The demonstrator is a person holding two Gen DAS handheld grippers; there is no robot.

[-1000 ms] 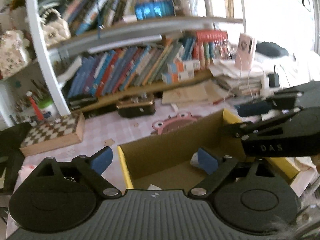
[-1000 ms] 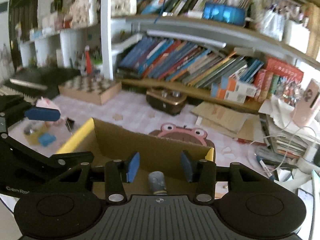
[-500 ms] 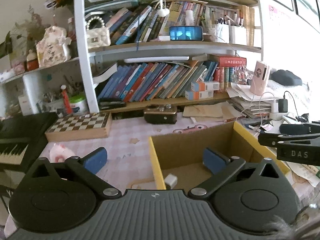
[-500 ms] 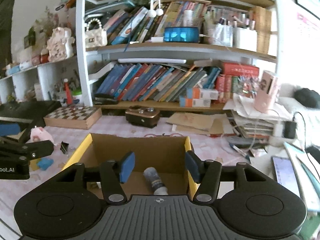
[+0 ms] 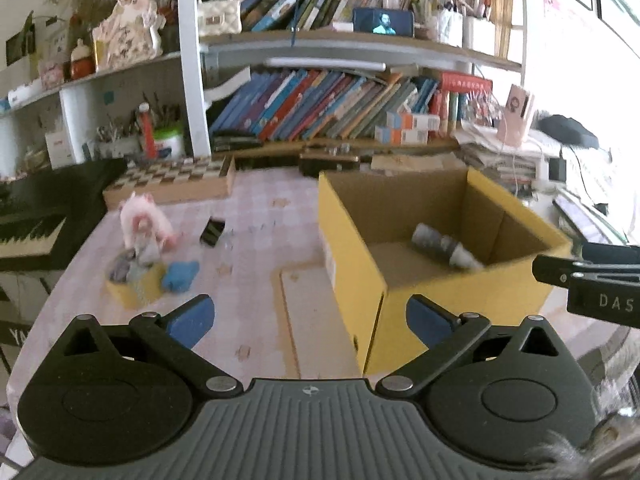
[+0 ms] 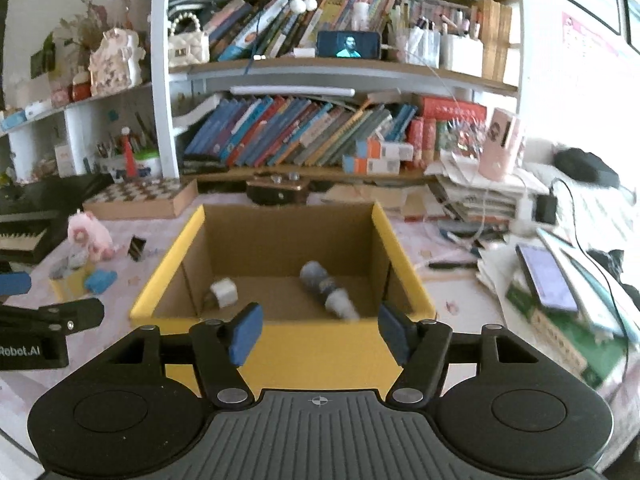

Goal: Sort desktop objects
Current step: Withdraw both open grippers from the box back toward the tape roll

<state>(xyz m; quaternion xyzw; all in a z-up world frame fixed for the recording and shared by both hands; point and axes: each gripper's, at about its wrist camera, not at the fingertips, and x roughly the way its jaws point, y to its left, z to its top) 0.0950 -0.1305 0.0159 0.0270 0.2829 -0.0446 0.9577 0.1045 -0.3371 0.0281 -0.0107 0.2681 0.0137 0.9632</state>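
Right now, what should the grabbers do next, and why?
Probably swing the left gripper left toward the blue toy by the pink plush. Both grippers are open and hold nothing, the yellow box already has the grey bottle and a white cube, and those toys lie outside it.

Spread tongs (image 5: 310,318), yellow box (image 5: 460,304), bottle (image 5: 442,247) inside

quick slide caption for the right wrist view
Open right gripper hovering at the yellow cardboard box, which holds a grey bottle and a small white item.
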